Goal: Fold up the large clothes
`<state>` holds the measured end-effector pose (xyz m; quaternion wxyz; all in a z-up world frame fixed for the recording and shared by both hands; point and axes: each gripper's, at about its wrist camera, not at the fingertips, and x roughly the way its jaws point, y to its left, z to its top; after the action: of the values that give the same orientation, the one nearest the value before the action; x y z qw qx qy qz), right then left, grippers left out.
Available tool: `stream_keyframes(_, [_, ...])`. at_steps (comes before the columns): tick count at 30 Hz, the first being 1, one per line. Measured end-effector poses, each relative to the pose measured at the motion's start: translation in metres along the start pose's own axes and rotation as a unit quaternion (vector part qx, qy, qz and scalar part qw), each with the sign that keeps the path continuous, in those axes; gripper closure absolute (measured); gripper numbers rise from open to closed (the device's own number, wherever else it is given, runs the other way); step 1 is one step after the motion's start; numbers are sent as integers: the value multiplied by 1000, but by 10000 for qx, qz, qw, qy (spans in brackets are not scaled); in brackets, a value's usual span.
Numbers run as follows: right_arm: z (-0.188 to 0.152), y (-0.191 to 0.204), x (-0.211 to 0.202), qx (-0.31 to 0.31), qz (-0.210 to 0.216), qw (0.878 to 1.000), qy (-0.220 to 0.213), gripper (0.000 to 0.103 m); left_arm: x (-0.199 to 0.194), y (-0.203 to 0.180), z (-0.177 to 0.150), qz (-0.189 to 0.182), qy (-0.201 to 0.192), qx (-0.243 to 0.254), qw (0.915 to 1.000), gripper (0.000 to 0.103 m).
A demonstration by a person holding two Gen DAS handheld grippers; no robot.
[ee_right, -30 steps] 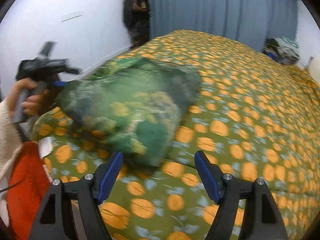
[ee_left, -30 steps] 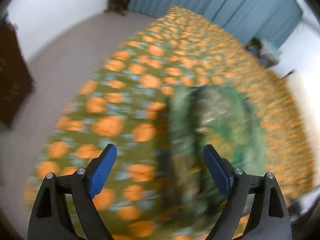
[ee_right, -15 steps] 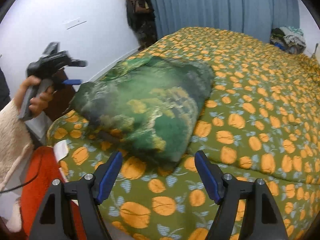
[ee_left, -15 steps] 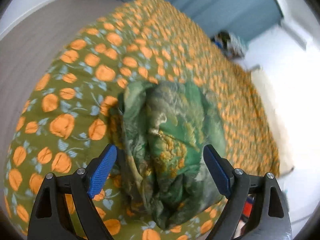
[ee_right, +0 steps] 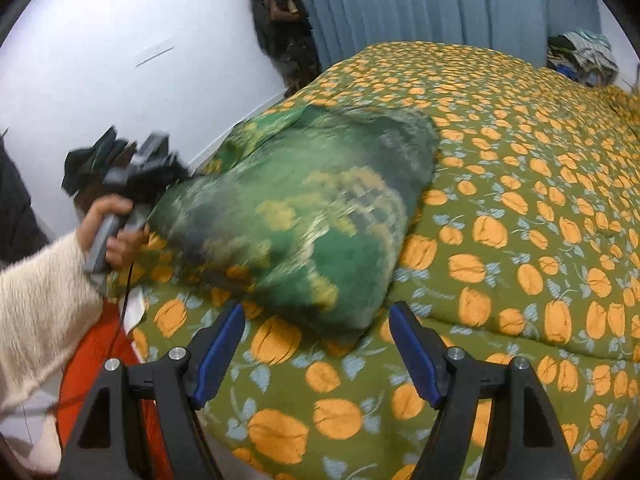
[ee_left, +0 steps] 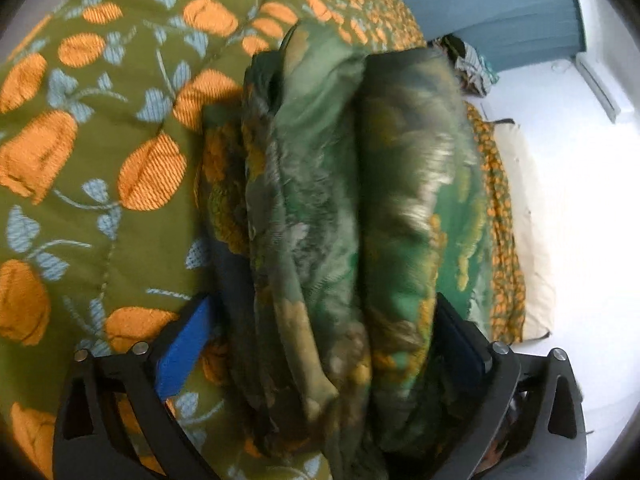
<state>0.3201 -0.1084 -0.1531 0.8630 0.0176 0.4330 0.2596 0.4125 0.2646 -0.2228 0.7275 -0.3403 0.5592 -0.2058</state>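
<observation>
Dropped closer onto folded green garment [ee_left: 344,216] near bed [ee_right: 520,208] corner: left tongs [ee_left: 320,344], widening, straddling bundle, not clamping. Right tongs [ee_right: 316,344] released, empty, hovering just beside.

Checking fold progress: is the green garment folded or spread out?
Folded: the green garment sits as a thick, compact bundle on the bedspread, with stacked layers visible edge-on in the left wrist view.

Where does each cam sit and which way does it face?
Left wrist: on the left gripper, angled down at the folded green garment between its opening jaws; only its fingers show.
Right wrist: on the right gripper, open, facing across the bed; shows the left hand and cream sleeve.
Shared: garment, bedspread, blue curtain.
</observation>
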Motion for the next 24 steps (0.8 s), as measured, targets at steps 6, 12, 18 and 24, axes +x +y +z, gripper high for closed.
stream_keyframes(6, [12,-38,16,543,-126,9983,159,27,16,7,3,-91,188,-35,9998,0])
stream_keyframes(12, [25,-87,58,1501,1232,9803,359,27,16,5,4,-82,185,-15,9998,0])
stream_keyframes(18, [34,-111,129,2361,2306,9423,564,26,20,-2,3,-300,196,56,9993,0])
stream_keyframes(24, [41,-101,169,2359,2725,9297,760,9,25,4,10,-436,267,27,9987,0])
